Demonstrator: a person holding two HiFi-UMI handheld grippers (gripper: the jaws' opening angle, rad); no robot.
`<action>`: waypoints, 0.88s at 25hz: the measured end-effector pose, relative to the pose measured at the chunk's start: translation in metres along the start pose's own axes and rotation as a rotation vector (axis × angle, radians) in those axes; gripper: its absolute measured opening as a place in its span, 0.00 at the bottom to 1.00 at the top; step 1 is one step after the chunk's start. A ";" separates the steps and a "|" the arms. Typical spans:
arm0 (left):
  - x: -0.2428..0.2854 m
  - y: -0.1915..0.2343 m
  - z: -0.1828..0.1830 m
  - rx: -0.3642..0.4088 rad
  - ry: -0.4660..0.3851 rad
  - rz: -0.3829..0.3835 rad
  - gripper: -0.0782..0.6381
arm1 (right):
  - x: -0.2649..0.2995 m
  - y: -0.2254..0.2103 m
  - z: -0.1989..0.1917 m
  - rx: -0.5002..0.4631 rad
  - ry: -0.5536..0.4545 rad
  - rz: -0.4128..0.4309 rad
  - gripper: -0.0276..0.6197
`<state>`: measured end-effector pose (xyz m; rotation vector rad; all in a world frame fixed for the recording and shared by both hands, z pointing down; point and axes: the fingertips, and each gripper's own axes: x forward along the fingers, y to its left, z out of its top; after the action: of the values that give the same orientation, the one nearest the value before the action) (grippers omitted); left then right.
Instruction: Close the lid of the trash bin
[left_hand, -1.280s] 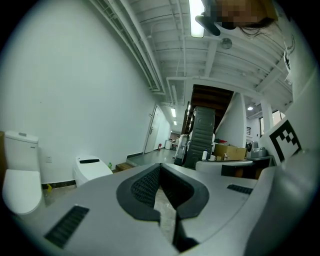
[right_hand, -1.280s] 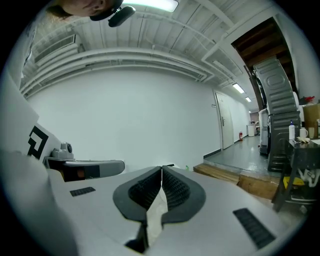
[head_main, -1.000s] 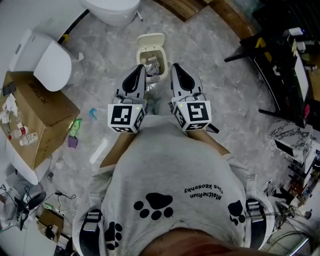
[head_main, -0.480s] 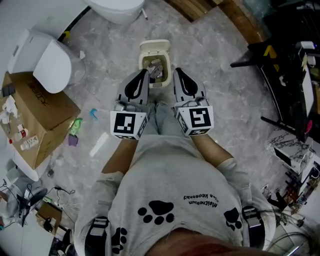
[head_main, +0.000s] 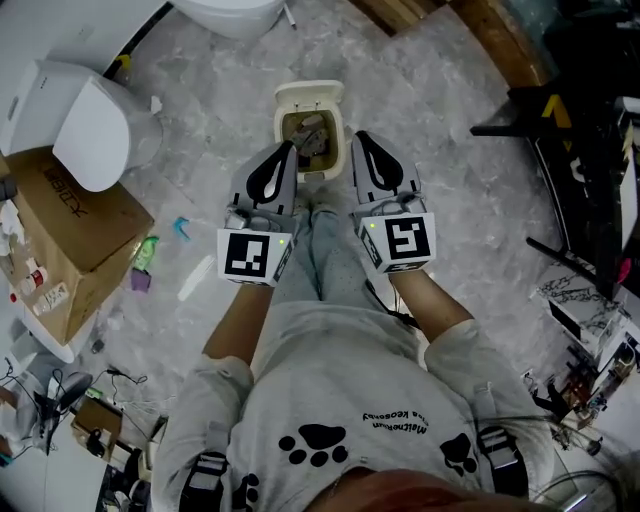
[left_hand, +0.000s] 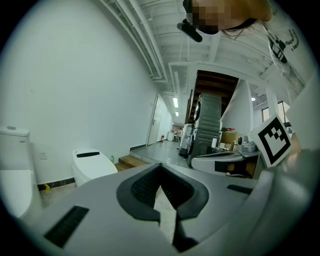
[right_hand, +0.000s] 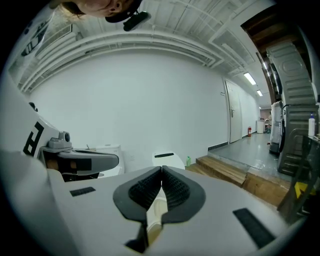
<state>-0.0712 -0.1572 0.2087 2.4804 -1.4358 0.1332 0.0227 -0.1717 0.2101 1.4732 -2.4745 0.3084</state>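
Left hand-held gripper (head_main: 286, 147) near trash bin (head_main: 310, 97)

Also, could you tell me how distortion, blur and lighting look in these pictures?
Head view: evenly lit and sharp, fisheye bending at the edges; the open trash bin reads clearly. Left gripper view: strong wide-angle curving, dark corners, a mosaic patch at the top. Right gripper view: same circular vignette, the white wall evenly bright.

Storeroom or workshop: loose toilets (head_main: 88, 125), cardboard box (head_main: 72, 245)
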 end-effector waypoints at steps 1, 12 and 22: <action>0.006 0.005 -0.007 0.000 0.002 0.003 0.13 | 0.007 -0.004 -0.007 -0.003 0.004 0.001 0.09; 0.069 0.049 -0.087 0.018 0.031 -0.002 0.13 | 0.074 -0.042 -0.085 -0.040 0.032 0.015 0.09; 0.112 0.086 -0.154 0.003 0.045 0.002 0.13 | 0.128 -0.060 -0.142 -0.125 0.041 0.061 0.09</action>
<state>-0.0798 -0.2485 0.3966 2.4623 -1.4207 0.1904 0.0308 -0.2629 0.3879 1.3308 -2.4613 0.1890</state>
